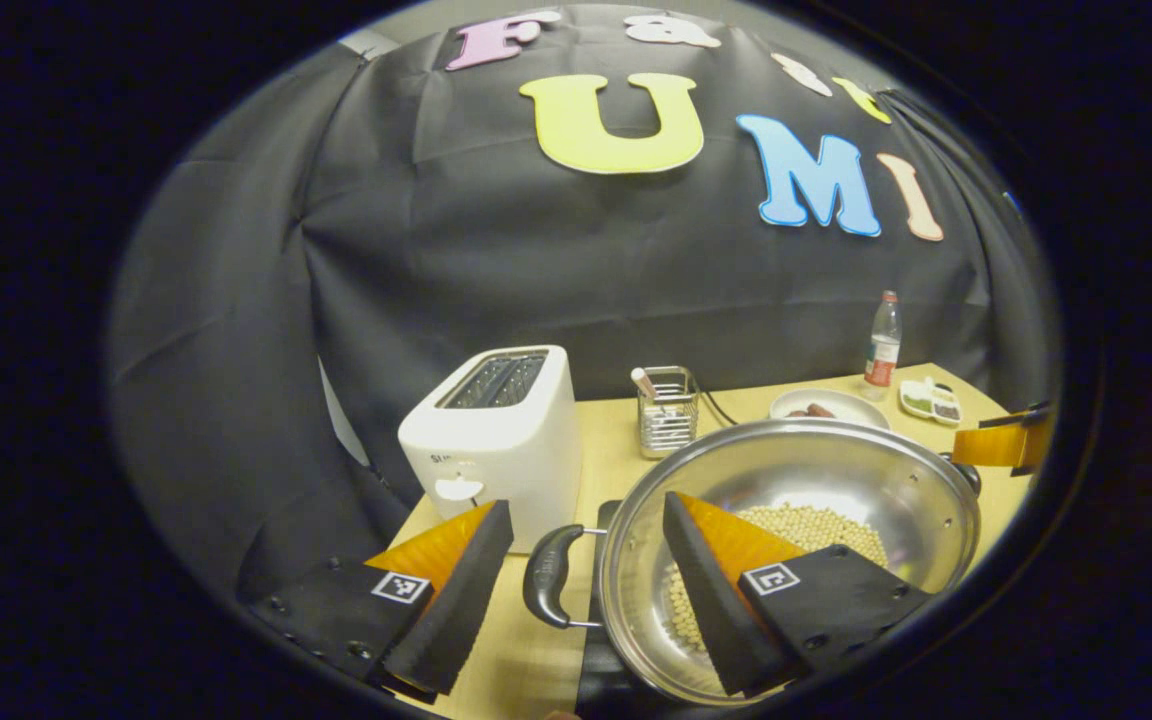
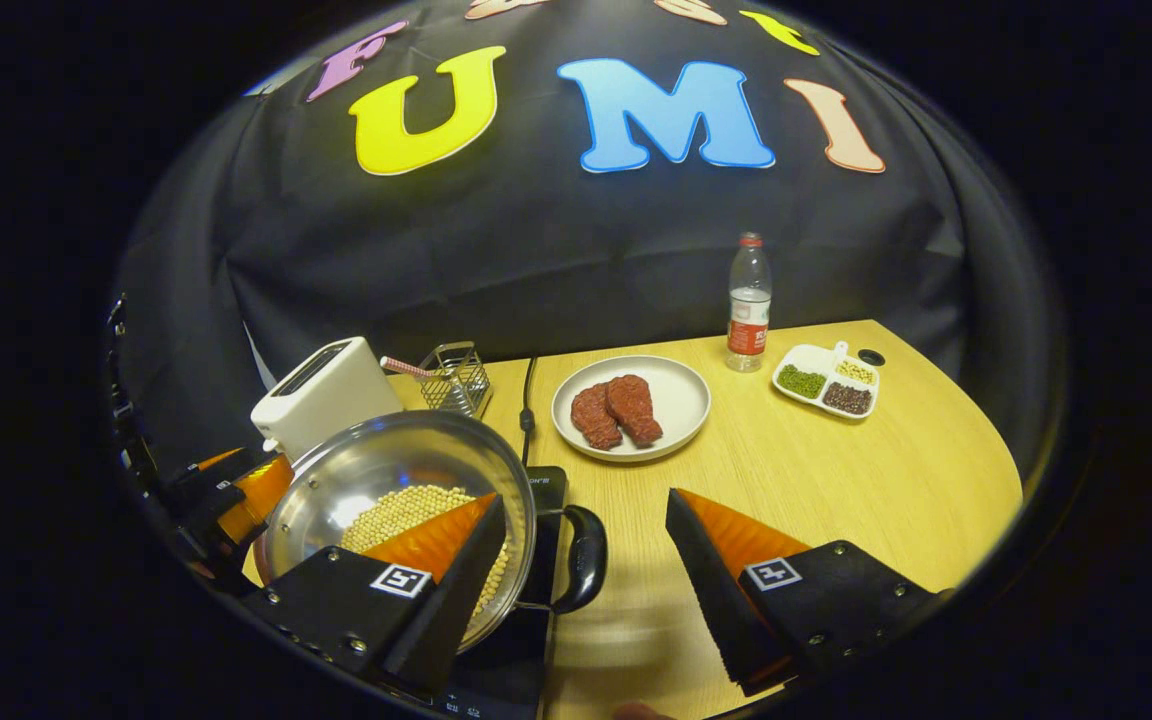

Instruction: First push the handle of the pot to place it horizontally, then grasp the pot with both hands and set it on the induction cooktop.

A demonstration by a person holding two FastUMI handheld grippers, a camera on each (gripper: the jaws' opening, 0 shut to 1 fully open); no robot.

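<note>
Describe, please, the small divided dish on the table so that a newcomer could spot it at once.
Start at the light wooden table and find the clear plastic bottle with the red label standing near its far edge. Just right of it lies the small white divided dish. Unlike the round white plate of red meat left of the bottle, it has compartments of green, dark and pale grains.

Looked like a mock kitchen booth: toaster (image 2: 324, 391), plate of steaks (image 2: 631, 406) right of it, black cloth behind.

Bean-filled steel pot (image 2: 406, 480) on black cooktop (image 2: 521, 640)
</note>
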